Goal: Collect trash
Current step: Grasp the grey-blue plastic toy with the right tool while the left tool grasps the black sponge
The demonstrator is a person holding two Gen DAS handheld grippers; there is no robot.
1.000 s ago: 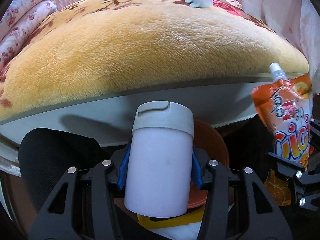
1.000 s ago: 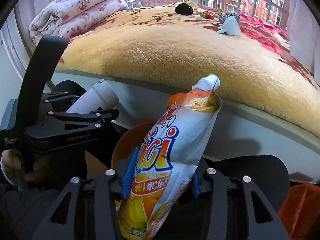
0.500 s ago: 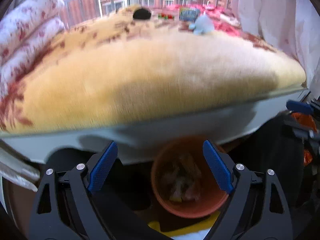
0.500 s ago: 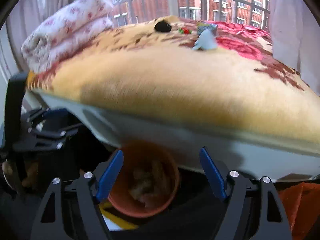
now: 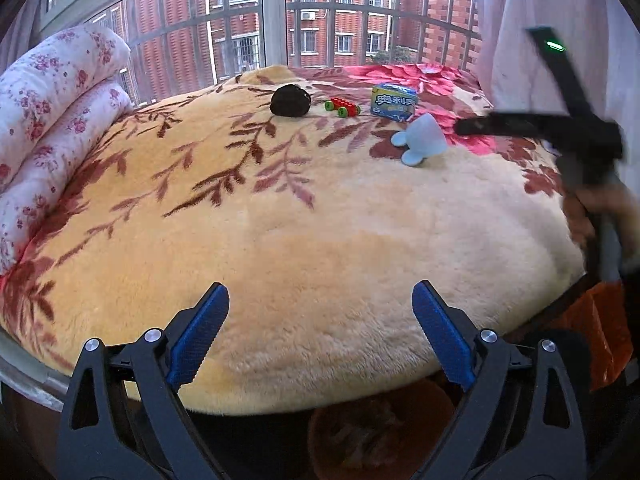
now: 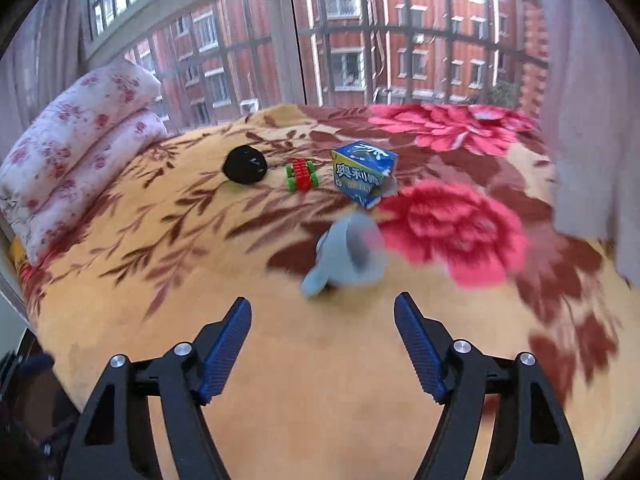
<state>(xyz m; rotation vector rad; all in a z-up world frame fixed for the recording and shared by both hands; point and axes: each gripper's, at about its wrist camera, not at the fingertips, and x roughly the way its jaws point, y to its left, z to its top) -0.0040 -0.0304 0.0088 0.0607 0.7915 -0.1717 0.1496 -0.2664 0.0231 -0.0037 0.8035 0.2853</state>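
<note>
Right now both tongs are empty w/ jaws spread wide: left gripper [image 5: 320,330] hangs over the near edge of the blanket [image 5: 280,220], right gripper [image 6: 322,350] is further in over the bed, pointed at the far items.

Trash left, as far as I can judge: the blue-green snack box [image 6: 363,178] looks like the obvious piece, sitting near the far side of the bed, torn at one corner. Just beside it on the left is a red/green toy [image 6: 302,175], then a black lump [image 6: 245,166] — can't tell what that is, maybe trash, maybe not. A pale blue plush [image 6: 346,256] lies nearer, btwn the right gripper and the box; prob not trash.

Bin: an orange-brown bin [image 5: 384,432] sits on the floor below the bed edge, under the left gripper, w/ some stuff already inside, blurry. So part of the job seems done; at least the box is not yet collected. Right gripper is closest to it, approx in line but plush is in the way.
</note>
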